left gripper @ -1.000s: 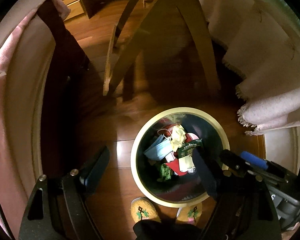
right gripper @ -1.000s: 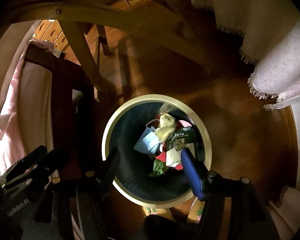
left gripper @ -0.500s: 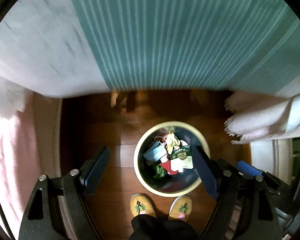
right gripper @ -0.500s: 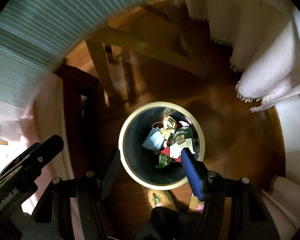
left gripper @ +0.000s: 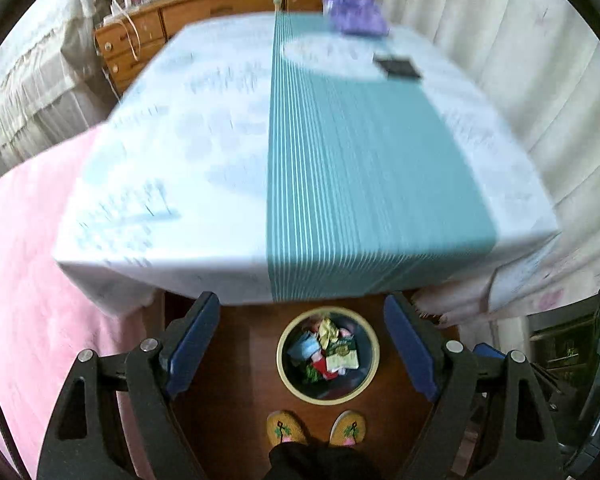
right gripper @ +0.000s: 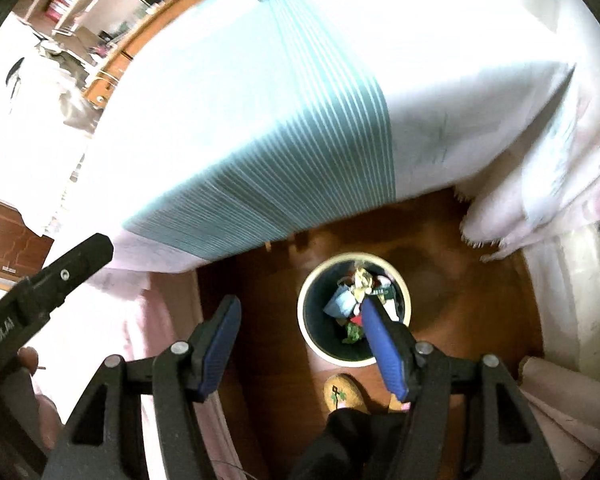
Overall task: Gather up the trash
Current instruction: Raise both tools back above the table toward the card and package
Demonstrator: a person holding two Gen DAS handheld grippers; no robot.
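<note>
The trash bin (left gripper: 327, 354) is standing on the wooden floor (left gripper: 236, 392), at six o'clock from the near edge of the bench (left gripper: 204, 168), holding a blue face mask (left gripper: 307, 347), a crumpled yellow wrapper (left gripper: 326, 329), a green-and-white packet (left gripper: 342, 354) and red and green scraps. My two yellow embroidered slippers (left gripper: 286, 432) are sitting just at six o'clock of the bin's cream rim. My left fingers (left gripper: 300, 354) are standing spread wide over the floor, gripping nothing, the bin showing between them. My right fingers (right gripper: 300, 346) are standing apart too, pinching nothing; the three o'clock pad (right gripper: 382, 348) is covering part of the bin's contents in that view. A teal striped runner (left gripper: 340, 184) is lying down the bench's white cloth. At the far end, towards twelve o'clock, a purple packet (left gripper: 356, 18) and a dark flat object (left gripper: 398, 67) are lying, blurred. Pink fabric (left gripper: 24, 264) is draping at nine o'clock.
</note>
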